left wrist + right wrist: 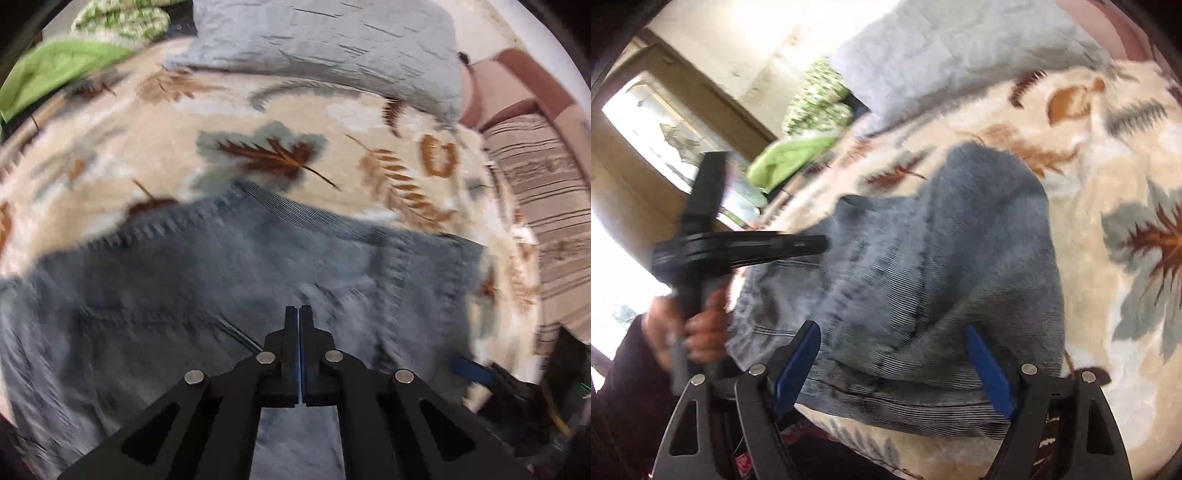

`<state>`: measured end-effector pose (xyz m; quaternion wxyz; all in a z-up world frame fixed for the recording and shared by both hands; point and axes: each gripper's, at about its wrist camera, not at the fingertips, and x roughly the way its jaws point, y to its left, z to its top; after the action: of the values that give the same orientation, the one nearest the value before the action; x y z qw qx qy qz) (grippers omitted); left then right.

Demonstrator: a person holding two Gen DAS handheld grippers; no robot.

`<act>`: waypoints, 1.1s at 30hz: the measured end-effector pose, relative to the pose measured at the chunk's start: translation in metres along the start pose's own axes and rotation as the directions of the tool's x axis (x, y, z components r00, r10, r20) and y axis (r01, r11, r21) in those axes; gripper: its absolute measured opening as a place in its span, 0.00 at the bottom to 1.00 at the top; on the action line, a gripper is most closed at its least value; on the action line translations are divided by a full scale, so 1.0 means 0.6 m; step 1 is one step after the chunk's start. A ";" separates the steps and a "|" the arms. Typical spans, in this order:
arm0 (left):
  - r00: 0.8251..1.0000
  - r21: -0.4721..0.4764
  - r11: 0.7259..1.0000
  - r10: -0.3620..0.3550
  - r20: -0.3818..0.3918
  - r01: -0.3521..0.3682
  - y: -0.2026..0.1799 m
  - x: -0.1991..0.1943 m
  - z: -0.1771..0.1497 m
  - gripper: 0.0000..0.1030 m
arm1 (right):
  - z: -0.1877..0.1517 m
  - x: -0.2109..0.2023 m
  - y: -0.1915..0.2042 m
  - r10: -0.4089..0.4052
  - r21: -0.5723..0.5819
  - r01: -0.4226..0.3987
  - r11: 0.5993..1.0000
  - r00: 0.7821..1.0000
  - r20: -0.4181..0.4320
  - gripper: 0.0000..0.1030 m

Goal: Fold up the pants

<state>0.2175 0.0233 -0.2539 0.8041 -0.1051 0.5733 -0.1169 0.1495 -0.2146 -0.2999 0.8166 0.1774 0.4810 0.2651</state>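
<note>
Clearly the pants (229, 280) lie spread on the leaf-patterned blanket (236, 122) so that both grippers can work them from the near edge. In the left wrist view the denim fills the near half, its stitched edge running left to right across the middle, with bare blanket beyond it and a grey pillow (325, 48) at the far side. A green cloth (55, 70) sits far left.

The left gripper (299, 314) has its jaws pressed together, tips over the denim. No cloth shows between the pads, so I cannot tell whether a thin fold is pinched; it looks empty. In my judgement it is shut so as to press or smooth the fabric, or to sweep across it, since the view is blurred.

The right gripper (894, 350) stands wide open, its blue pads (988, 369) either side of the near end of the pants (923, 266). The denim passes between them but neither pad presses on it. That stance suits a grab at the near hem or waistband, ready to close and lift it over. From this view the left gripper (798, 243) and the hand (690, 321) that carries it hang at the left, above the left edge of the pants.

The pants are blue-grey, faded denim, soft and rumpled, with visible seams and stitching. They bulge in the middle rather than lying flat, and the far end is rounded, as if already doubled over.
</note>
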 end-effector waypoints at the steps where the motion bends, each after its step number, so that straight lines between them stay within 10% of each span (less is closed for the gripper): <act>1: 0.999 -0.008 0.999 -0.037 -0.017 0.037 -0.003 0.001 -0.008 0.06 | 0.001 0.003 -0.008 0.013 0.022 -0.013 1.000 1.000 -0.007 0.80; 10: 0.978 -0.029 0.982 -0.190 -0.084 0.189 -0.047 0.022 -0.050 0.50 | 0.004 -0.013 -0.105 0.290 0.378 -0.302 0.875 0.953 0.089 0.80; 28: 0.976 -0.023 0.981 -0.193 -0.098 0.192 -0.062 0.034 -0.077 0.53 | 0.008 -0.013 -0.116 0.318 0.407 -0.326 0.853 0.944 0.088 0.80; 33: 0.989 0.038 0.990 -0.134 -0.062 0.137 -0.070 0.030 -0.088 0.20 | 0.008 -0.017 -0.118 0.318 0.409 -0.325 0.853 0.944 0.086 0.80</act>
<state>0.1702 -0.0240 -0.2741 0.7791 -0.1234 0.5856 -0.1864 0.1686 -0.2771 -0.3291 0.7075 0.4275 0.4837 0.2876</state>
